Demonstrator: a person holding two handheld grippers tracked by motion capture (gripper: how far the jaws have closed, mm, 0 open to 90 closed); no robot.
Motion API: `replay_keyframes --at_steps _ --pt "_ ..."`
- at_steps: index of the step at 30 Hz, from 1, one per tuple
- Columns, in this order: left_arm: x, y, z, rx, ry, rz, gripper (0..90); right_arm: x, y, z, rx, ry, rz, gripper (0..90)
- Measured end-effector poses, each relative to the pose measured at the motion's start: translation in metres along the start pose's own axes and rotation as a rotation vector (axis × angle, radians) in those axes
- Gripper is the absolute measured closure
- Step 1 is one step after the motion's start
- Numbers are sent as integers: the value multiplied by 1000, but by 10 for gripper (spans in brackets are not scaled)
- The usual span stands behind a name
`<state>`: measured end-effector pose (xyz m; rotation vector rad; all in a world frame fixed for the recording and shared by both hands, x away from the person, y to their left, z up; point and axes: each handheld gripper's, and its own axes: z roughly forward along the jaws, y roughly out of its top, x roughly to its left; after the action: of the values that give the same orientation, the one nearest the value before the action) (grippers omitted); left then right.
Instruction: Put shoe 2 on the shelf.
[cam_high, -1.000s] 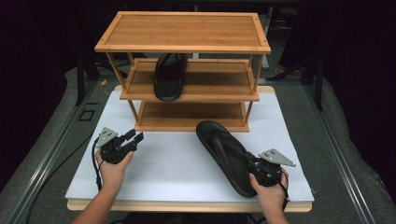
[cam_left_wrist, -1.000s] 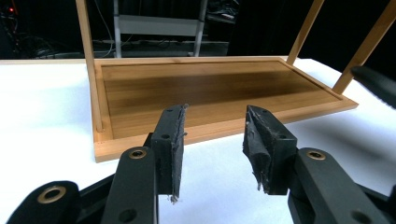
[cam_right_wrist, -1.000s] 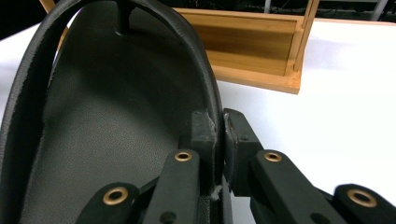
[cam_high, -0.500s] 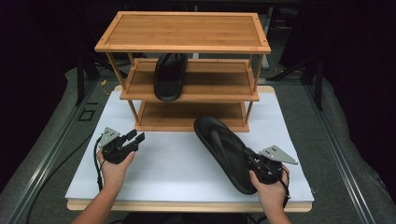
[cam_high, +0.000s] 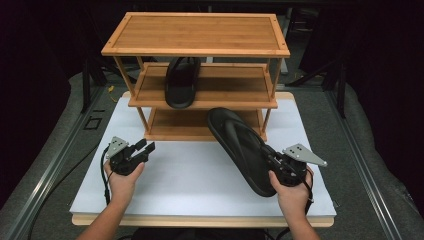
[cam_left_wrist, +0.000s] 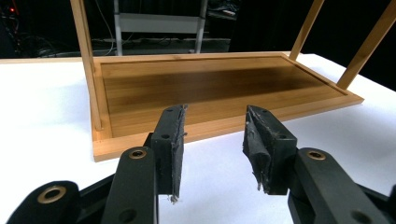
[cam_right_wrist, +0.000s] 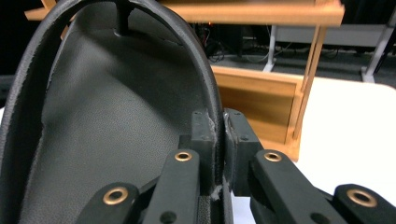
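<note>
Flip-flop (cam_high: 242, 148) number two is up in our right tongs (cam_high: 274, 161), which are clamped on the edge of its heel end. From the high view the black sole is tilted, with the toe end pointing up and away toward the front of the wooden rack (cam_high: 200, 95), overlapping the right part of the bottom shelf (cam_high: 172, 127) from where we look. In the right gripper view we see both jaws pinching the sandal's rim, with the footbed filling the left side and the rack's post off to the right.

Our left tongs (cam_high: 145, 148) hold nothing, jaws standing apart, sitting over the white surface (cam_high: 195, 175) just in front of the rack's left corner. The left gripper view looks straight between them onto the bare bottom shelf.

The other flip-flop (cam_high: 181, 82) is already lying on the middle shelf (cam_high: 230, 90), left of centre, its heel end at the front edge. The top shelf (cam_high: 200, 32) has nothing on it.
</note>
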<state>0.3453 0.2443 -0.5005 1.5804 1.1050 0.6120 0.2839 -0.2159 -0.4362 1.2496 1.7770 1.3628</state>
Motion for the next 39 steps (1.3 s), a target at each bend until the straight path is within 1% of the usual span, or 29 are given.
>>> replay_keyframes --at_steps 2,3,7,8,10,11,13,16,17,20,21,22,23,25,26,29,30,32,33,34,35,37,39 --pt "0 0 0 2 -1 3 578 0 2 0 -5 -2 1 838" --pt "0 0 0 -2 -1 0 578 -1 8 -1 -20 -4 2 837" --pt "1 0 -1 -7 0 -4 579 -2 19 0 -45 -6 14 838" --pt "1 0 -1 -6 2 -2 578 -3 23 1 -54 -8 11 837" --pt "1 0 -1 -7 2 -2 578 -4 29 2 -54 -9 7 837" --pt "1 0 -1 -7 2 -2 578 -4 32 4 -64 -11 7 838" --pt "1 0 -1 -7 3 0 578 -5 35 6 -61 -15 6 838" --pt "1 -1 -1 -1 4 1 578 -7 44 13 -81 -17 21 838" --pt "1 -1 0 -1 4 2 577 -8 47 14 -70 -17 21 838" --pt "1 -2 1 1 5 -2 574 -10 54 20 -82 -28 16 838" --pt "1 -2 1 1 5 -2 573 -10 54 20 -82 -28 16 838" --pt "1 -2 1 2 4 -2 573 -10 57 21 -75 -38 12 838" --pt "1 -2 1 1 4 -2 573 -11 63 26 -78 -38 9 838" --pt "1 -2 1 0 4 -3 570 -11 65 27 -73 -34 9 837" --pt "2 -2 1 1 7 -5 570 -10 71 33 -62 -36 5 837" --pt "2 -2 2 4 8 -10 565 -9 76 38 -55 -33 3 837" --pt "2 -2 3 5 6 -9 565 -8 81 45 -50 -36 -3 837" --pt "2 -3 3 8 5 -6 564 -8 83 47 -47 -37 -5 837" --pt "2 -3 3 8 7 -5 563 -7 87 55 -44 -50 -10 837" --pt "2 -3 3 8 7 -5 562 -7 87 55 -44 -50 -10 837" --pt "2 -3 3 8 7 -7 562 -7 91 63 -45 -60 -7 837" --pt "3 -3 3 4 4 -7 562 -9 94 70 -39 -65 0 837" --pt "3 -3 3 6 4 -6 561 -8 96 73 -41 -67 10 837"
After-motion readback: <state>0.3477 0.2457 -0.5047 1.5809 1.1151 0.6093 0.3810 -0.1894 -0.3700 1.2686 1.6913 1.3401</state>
